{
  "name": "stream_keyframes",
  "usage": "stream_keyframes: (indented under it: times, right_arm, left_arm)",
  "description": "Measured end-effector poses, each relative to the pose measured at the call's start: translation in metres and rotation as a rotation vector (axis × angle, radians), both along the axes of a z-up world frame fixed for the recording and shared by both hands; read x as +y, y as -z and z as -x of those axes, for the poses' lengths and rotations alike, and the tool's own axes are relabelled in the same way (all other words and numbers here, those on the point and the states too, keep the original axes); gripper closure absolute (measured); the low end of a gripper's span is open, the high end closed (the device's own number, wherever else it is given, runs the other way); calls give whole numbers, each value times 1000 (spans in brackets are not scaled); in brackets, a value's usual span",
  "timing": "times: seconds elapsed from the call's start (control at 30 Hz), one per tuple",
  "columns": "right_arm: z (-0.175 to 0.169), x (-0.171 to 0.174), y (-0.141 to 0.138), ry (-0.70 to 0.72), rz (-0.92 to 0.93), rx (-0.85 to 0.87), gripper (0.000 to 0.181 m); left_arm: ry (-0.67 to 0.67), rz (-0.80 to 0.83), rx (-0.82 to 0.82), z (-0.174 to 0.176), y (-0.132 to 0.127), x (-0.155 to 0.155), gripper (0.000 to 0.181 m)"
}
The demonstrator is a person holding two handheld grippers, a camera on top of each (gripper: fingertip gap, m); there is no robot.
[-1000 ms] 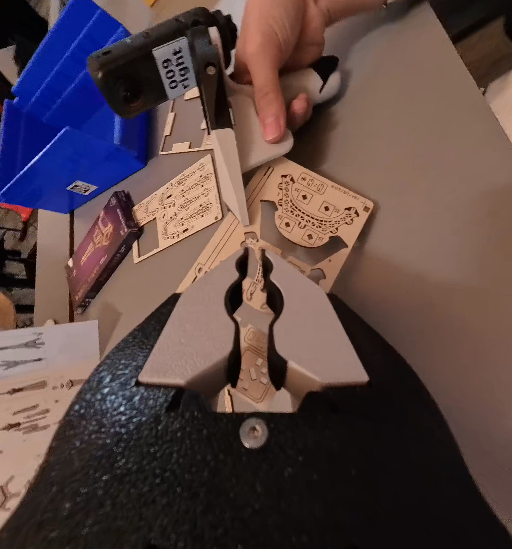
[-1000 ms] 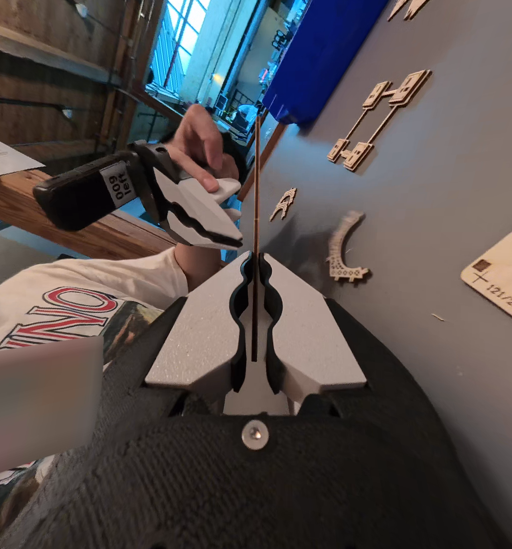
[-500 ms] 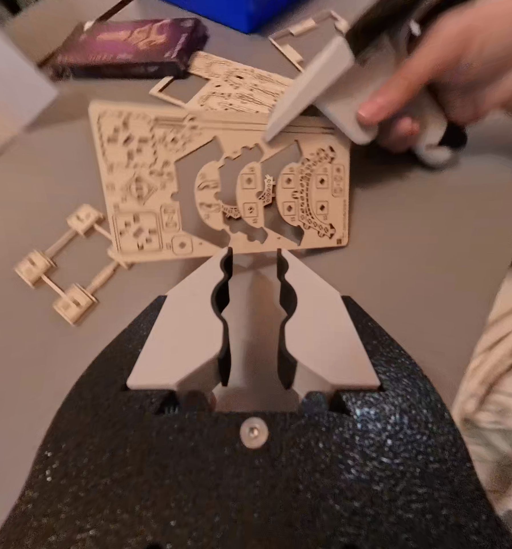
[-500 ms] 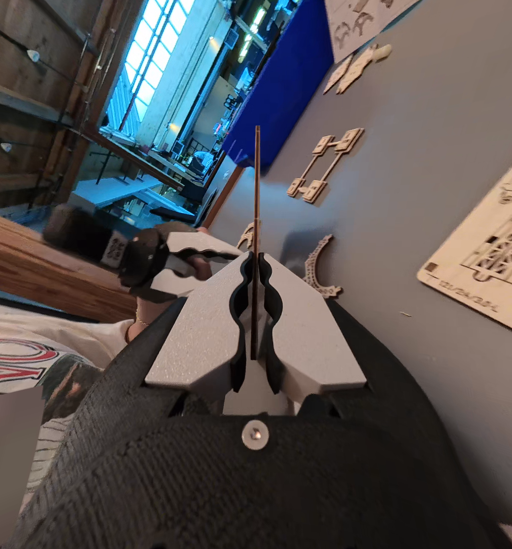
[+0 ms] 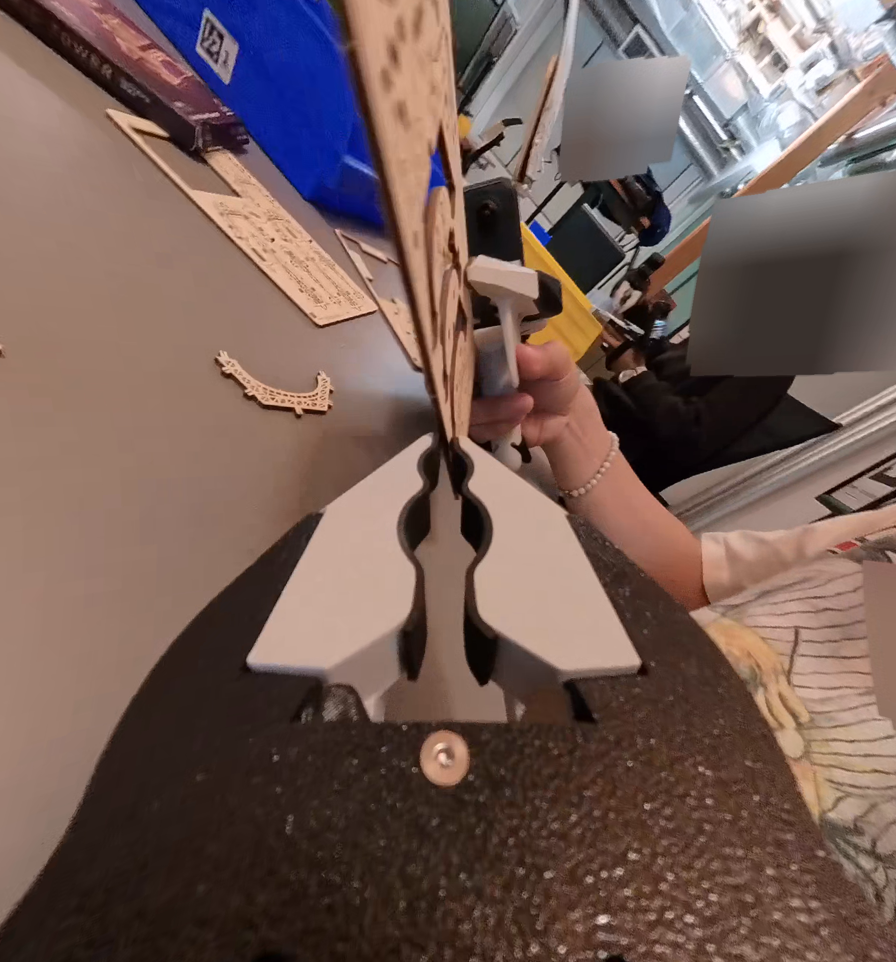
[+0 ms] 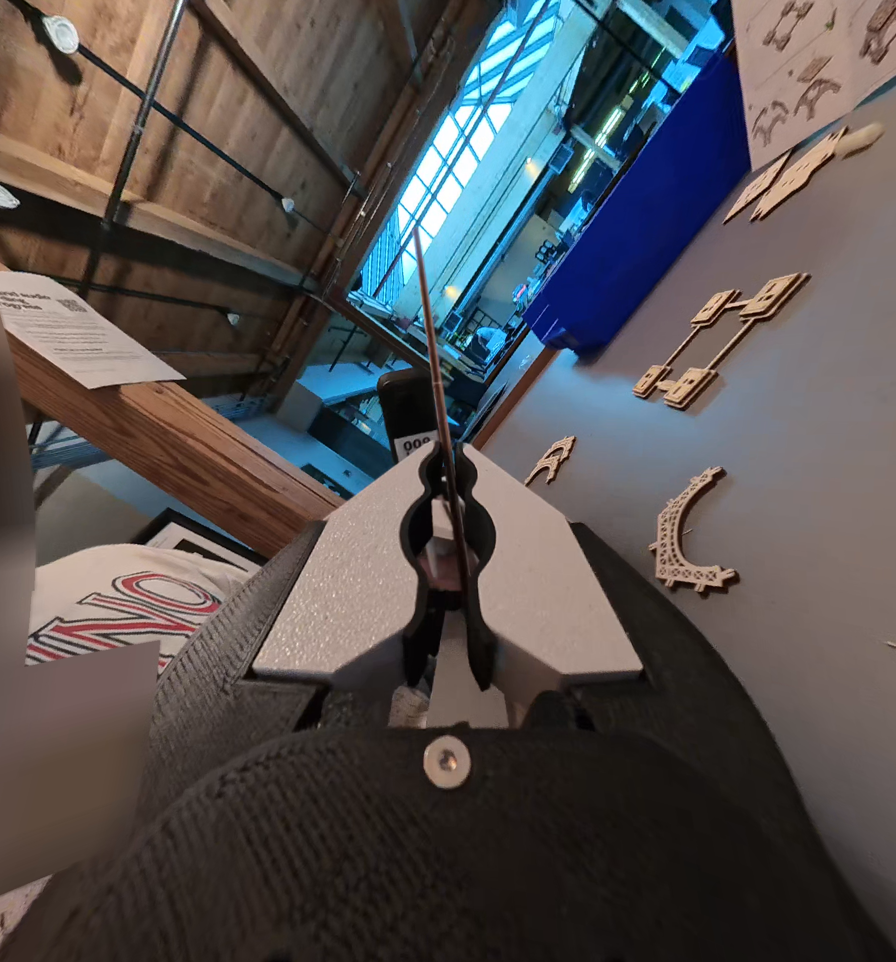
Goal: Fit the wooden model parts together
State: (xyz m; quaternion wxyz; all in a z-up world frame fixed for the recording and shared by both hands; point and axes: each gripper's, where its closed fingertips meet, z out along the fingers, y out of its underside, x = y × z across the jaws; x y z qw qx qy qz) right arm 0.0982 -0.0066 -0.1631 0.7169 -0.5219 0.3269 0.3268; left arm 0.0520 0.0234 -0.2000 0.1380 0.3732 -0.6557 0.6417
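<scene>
A thin laser-cut wooden parts sheet (image 5: 414, 172) is held upright above the grey table (image 5: 97, 468). My left gripper (image 5: 446, 446) is shut on one edge of it, right at the fingertips. My right gripper (image 6: 445, 454) is shut on the same sheet, which shows edge-on as a thin dark line (image 6: 430, 333). The right gripper also shows in the left wrist view (image 5: 503, 291), behind the sheet, held by a hand (image 5: 544, 401). The left gripper's black body (image 6: 406, 411) shows beyond the right fingertips. A loose curved lattice part (image 5: 279, 388) lies on the table, and it also shows in the right wrist view (image 6: 687, 536).
A small arch piece (image 6: 552, 458) and a frame of four square pads (image 6: 716, 338) lie on the table. Another parts sheet (image 5: 279, 250), a purple box (image 5: 123, 67) and a blue bin (image 5: 289, 93) stand farther back. An instruction sheet (image 6: 810, 67) lies at the far edge. Some 7 cm of space lies between my two pairs of fingers.
My left gripper was open above the table half a second ago; it has swung up and shut on the sheet's edge. My right gripper has kept hold and tilted the sheet slightly.
</scene>
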Motion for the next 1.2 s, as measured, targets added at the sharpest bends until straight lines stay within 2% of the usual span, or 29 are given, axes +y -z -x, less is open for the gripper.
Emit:
stream_keyframes:
  times: [0.07, 0.13, 0.2, 0.33, 0.43, 0.63, 0.7, 0.77, 0.8, 0.83, 1.0, 1.1, 1.13, 1.2]
  right_arm:
    - [4, 0, 3, -11, 22, 2, 173]
    - [7, 0, 13, -16, 101, 6, 158]
    - [12, -1, 22, -17, 181, -28, 142]
    - [15, 1, 34, 13, 311, -102, 127]
    - [21, 7, 38, -23, 331, -87, 133]
    - [38, 11, 30, -88, 275, -120, 175]
    - [41, 11, 27, -93, 260, -126, 179]
    - [45, 11, 30, -97, 269, -109, 181]
    - [43, 11, 34, -77, 289, -86, 181]
    - [40, 9, 39, -45, 316, -59, 181]
    - [32, -2, 62, 83, 456, 27, 180]
    - [31, -2, 63, 89, 462, 35, 181]
    - [32, -1, 64, 76, 468, 36, 180]
    - [36, 2, 68, 47, 488, 37, 180]
  left_arm:
    - [-1, -3, -4, -1, -1, 6, 181]
    - [-11, -13, 23, -4, 1, 15, 181]
    - [-36, 25, 49, -9, -2, 26, 181]
    - [-28, 117, 101, -10, -8, 38, 181]
    - [-39, 182, 101, -13, -16, 44, 181]
    - [14, 230, 136, -7, -16, 37, 181]
    - [2, 221, 126, -8, -16, 37, 181]
    - [-14, 157, 107, -10, -10, 37, 181]
    - [-44, 106, 96, -13, -6, 39, 176]
    - [-76, 57, 71, -17, -4, 42, 162]
    - [-173, -222, -145, -26, -10, 47, 150]
    - [-109, -431, -301, -20, -6, 28, 152]
    - [-85, -498, -367, -20, -4, 21, 157]
    - [-3, -627, -498, -17, 4, 7, 179]
